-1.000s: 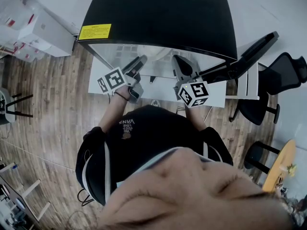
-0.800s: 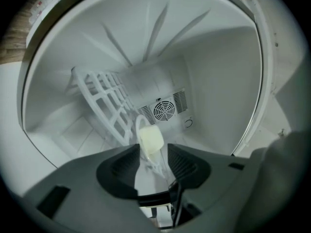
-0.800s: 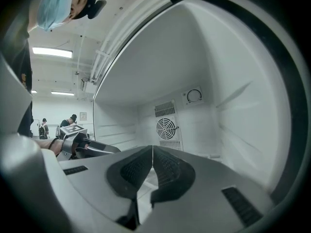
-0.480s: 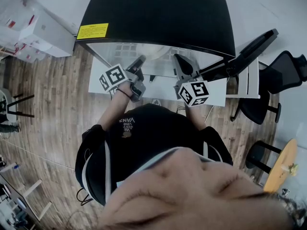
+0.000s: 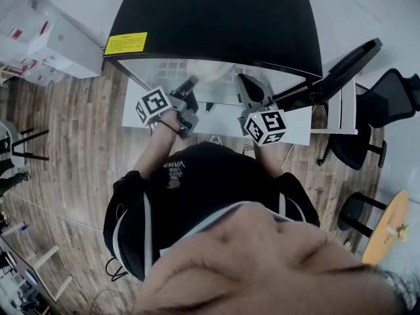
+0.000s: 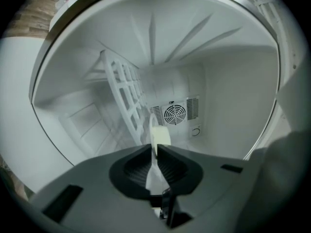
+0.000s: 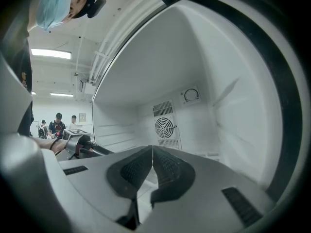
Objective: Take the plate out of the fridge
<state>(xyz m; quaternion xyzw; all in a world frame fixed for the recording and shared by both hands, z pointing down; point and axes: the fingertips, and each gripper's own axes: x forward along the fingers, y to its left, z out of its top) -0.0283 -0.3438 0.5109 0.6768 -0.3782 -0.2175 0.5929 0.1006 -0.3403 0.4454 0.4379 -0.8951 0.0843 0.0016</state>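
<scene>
Now | left hand-held gripper (image 6: 154, 148) just closed, pinching edge-on plate (image 6: 160, 135), mostly hidden | right hand-held gripper (image 7: 152, 148) pressed together

The fridge (image 5: 216, 18) stands in front of the person (image 5: 197, 195), its door (image 5: 341, 67) swung open to the right. Inside, the plate (image 6: 159, 136) sits just beside the wire rack (image 6: 124, 98), with the fan vent (image 6: 175, 114) behind it on the back wall. A chair (image 5: 394, 100) stands right of the door, and boxes (image 5: 49, 41) stand left of the fridge.
</scene>
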